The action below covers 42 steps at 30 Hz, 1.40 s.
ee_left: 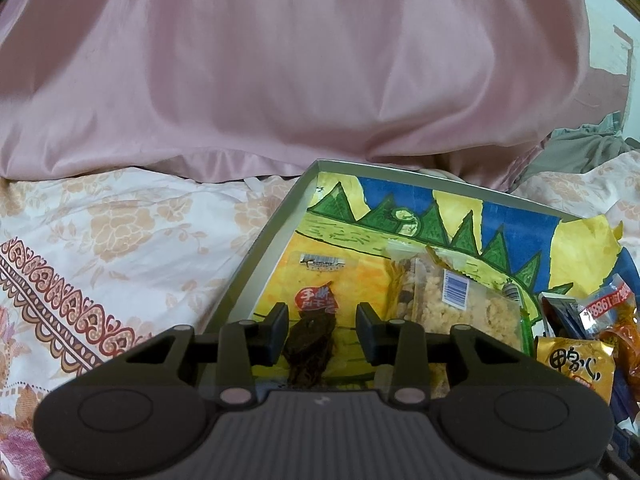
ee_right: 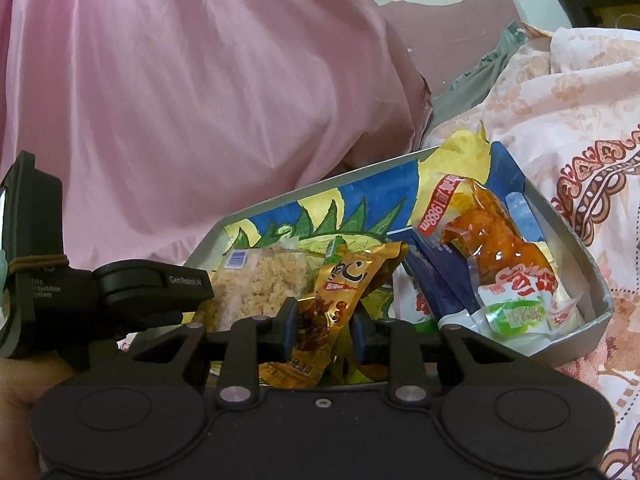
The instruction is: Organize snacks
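A grey shallow box (ee_left: 260, 256) (ee_right: 576, 240) lined with a yellow, green and blue drawing lies on the bed. My left gripper (ee_left: 322, 334) is open over a yellow jerky packet (ee_left: 320, 280) in the box; a dark jerky piece (ee_left: 310, 340) shows between its fingers. Beside it lies a clear bag of crumbly rice snack (ee_left: 464, 304) (ee_right: 264, 284). My right gripper (ee_right: 324, 330) is shut on a gold snack packet (ee_right: 336, 300) (ee_left: 576, 364) above the box. An orange chicken-snack packet (ee_right: 492, 240) (ee_left: 616, 320) and blue packets (ee_right: 440, 276) lie at the box's right end.
A large pink pillow (ee_left: 280, 72) (ee_right: 180, 100) rises right behind the box. A floral bedsheet (ee_left: 120, 240) (ee_right: 580, 120) surrounds it. The left gripper's body (ee_right: 100, 300) reaches in at the left of the right wrist view. Grey cloth (ee_left: 580, 148) lies at the back right.
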{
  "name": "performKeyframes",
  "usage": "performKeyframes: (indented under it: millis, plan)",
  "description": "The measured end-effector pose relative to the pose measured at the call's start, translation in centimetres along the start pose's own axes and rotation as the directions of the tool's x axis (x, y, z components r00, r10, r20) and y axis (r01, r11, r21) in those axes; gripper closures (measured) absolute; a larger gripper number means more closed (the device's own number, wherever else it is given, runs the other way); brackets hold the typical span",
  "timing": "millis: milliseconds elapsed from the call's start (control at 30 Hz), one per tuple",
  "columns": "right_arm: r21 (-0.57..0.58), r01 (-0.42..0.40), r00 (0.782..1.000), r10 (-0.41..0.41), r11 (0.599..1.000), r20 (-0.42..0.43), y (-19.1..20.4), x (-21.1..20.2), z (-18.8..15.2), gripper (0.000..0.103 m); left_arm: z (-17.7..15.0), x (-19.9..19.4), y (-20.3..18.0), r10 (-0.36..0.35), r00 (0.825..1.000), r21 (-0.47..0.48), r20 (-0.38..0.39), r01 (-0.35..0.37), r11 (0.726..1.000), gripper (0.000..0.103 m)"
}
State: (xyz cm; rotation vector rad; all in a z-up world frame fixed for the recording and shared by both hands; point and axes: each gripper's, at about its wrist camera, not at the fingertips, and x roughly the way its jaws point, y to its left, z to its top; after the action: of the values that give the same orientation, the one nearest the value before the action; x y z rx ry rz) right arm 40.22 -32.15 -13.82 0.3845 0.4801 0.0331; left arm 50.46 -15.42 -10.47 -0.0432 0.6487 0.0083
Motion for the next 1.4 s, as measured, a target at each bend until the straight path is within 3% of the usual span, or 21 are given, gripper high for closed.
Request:
performKeyframes:
  millis: [367, 500, 833, 1000, 1400]
  plan:
    - [-0.105, 0.038, 0.999, -0.039, 0.994, -0.007, 1.5, -0.1, 0.0, 0.056, 0.1, -0.4, 0.0, 0.004, 1.000, 0.003, 0.008, -0.004, 1.000, 0.045]
    - [-0.109, 0.044, 0.999, -0.043, 0.993, 0.010, 1.6, -0.4, 0.1, 0.044, 0.2, -0.7, 0.1, 0.003, 1.000, 0.000, 0.014, -0.003, 1.000, 0.041]
    - [-0.098, 0.061, 0.998, -0.060, 0.993, 0.012, 1.1, -1.1, 1.0, 0.039, 0.7, -2.0, 0.2, 0.000, 0.999, 0.002, 0.035, 0.000, 1.000, 0.031]
    - [-0.103, 0.071, 0.996, -0.066, 0.992, 0.051, 1.3, -2.4, 1.7, 0.030, 1.1, -3.4, 0.4, 0.003, 0.999, 0.004, 0.054, -0.003, 1.000, 0.024]
    - [-0.089, 0.092, 0.987, -0.079, 0.992, 0.139, 1.3, -6.7, 3.6, 0.022, 1.7, -8.0, 1.4, 0.021, 0.995, 0.007, 0.101, -0.021, 1.000, 0.013]
